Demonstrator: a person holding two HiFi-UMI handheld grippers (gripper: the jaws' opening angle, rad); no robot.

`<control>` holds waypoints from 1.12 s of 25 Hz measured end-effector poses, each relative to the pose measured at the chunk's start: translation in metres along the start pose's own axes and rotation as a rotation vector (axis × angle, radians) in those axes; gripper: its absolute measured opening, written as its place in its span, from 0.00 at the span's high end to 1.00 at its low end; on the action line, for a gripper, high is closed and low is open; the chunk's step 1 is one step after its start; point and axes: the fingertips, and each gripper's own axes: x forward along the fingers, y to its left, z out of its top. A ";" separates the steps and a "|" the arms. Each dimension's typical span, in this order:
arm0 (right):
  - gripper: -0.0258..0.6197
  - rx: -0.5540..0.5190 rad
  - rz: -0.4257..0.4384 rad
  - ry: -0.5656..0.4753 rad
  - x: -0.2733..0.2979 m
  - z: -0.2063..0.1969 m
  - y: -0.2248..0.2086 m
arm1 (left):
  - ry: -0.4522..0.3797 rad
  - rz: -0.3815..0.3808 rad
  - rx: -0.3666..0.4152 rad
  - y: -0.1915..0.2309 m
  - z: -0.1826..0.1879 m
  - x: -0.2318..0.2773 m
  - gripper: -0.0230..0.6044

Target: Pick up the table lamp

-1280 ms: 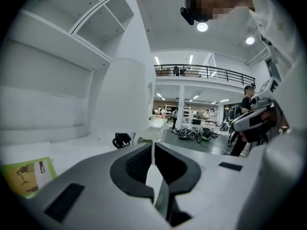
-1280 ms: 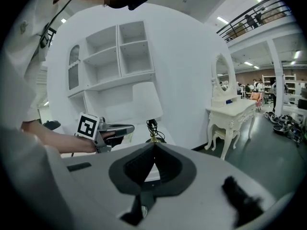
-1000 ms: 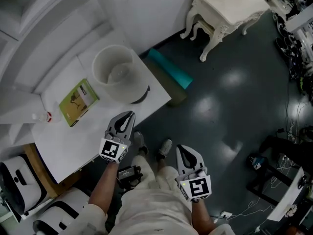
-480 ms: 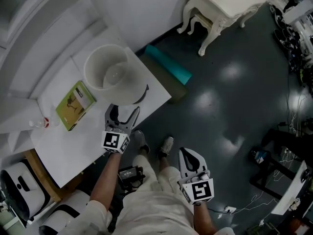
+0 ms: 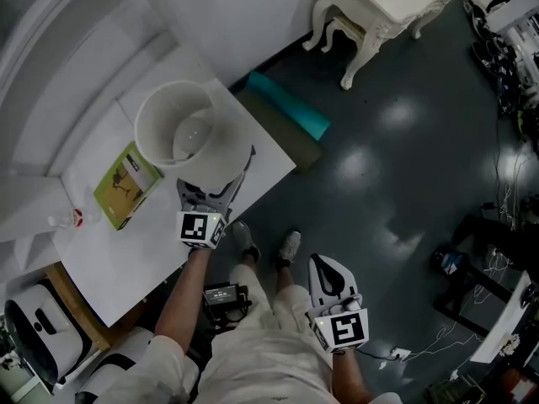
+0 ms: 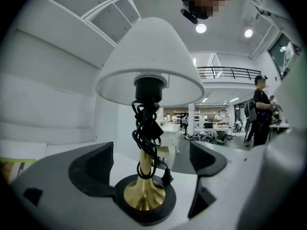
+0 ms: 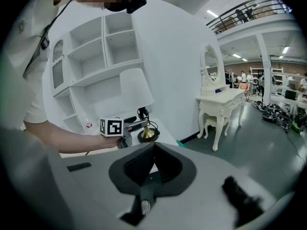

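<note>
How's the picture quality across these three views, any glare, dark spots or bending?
Head view: dim overall, pale light reflections on the glossy floor. Left gripper view: strong fisheye with black corners; the table lamp is sharp, the ceiling lights flare. Right gripper view: fisheye bows the shelves; evenly bright.

A staged home corner is sitting inside a large, open lab hall. An ornate white dressing table (image 7: 223, 102) is carrying an oval mirror (image 7: 210, 66), and a white shelving unit (image 7: 103, 51) is standing along the wall to its left. Beyond the dressing table, people are working at desks (image 6: 211, 122), a railed mezzanine (image 7: 249, 11) is running overhead, and beside it cables (image 5: 504, 82) are trailing over the dark glossy floor (image 5: 379, 167). Another person (image 6: 261, 109) is standing further off.
</note>
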 end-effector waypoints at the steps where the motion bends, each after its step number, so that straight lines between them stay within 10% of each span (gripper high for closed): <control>1: 0.94 0.002 -0.003 0.003 0.001 0.000 0.000 | 0.001 -0.003 -0.004 0.000 -0.001 0.003 0.21; 28: 0.94 0.071 -0.105 0.020 0.006 -0.008 -0.027 | 0.006 -0.075 0.022 0.004 -0.001 0.082 0.22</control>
